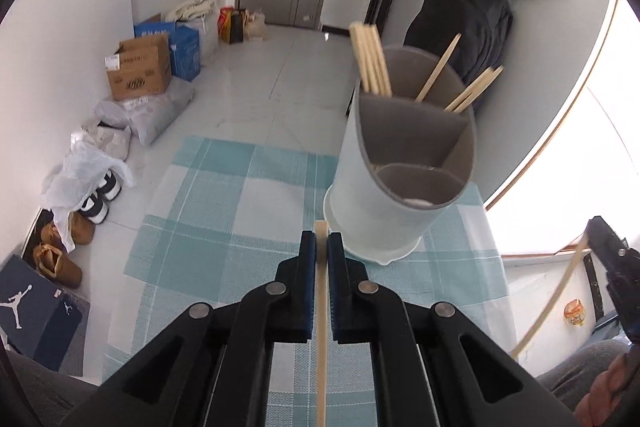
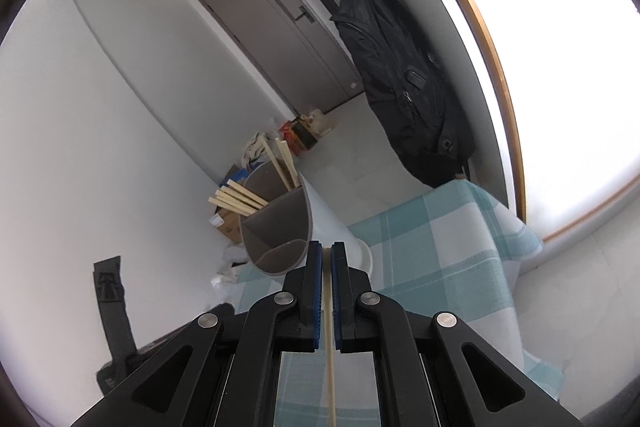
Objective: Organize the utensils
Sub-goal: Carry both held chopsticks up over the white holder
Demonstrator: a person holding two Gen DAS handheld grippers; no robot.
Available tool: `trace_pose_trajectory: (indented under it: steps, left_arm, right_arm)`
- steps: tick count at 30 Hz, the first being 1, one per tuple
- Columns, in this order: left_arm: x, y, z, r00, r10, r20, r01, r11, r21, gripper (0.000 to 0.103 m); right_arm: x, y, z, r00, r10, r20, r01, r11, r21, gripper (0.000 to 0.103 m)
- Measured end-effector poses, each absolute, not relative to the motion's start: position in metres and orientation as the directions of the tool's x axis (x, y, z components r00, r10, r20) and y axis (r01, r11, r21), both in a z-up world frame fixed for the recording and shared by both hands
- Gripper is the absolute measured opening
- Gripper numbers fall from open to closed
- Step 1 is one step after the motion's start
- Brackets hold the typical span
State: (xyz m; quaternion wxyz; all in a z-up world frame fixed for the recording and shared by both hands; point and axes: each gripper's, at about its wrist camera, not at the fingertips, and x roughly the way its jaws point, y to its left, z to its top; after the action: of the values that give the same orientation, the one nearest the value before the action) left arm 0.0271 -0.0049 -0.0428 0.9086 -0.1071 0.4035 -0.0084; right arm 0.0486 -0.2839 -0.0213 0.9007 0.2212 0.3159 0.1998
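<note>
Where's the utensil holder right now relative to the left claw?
In the left wrist view the utensil holder stands on the checked tablecloth, just ahead and right of the left claw, which is shut on a wooden chopstick.

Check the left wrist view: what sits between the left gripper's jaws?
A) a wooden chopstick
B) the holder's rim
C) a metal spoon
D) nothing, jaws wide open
A: the left gripper is shut on a wooden chopstick that runs back between its jaws, with the divided holder ahead on the checked cloth.
</note>
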Motion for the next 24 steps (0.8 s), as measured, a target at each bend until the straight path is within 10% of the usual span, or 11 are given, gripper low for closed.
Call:
trace_pose_trajectory:
  steps: [24]
  left_arm:
    - [0.011,0.003,0.048,0.812,-0.208,-0.546,0.048,0.955,-0.292,0.002]
  right_arm:
    - [0.048,-0.228,0.052,0.758,0.546,-0.358,-0.390,0.818,0.422,0.004]
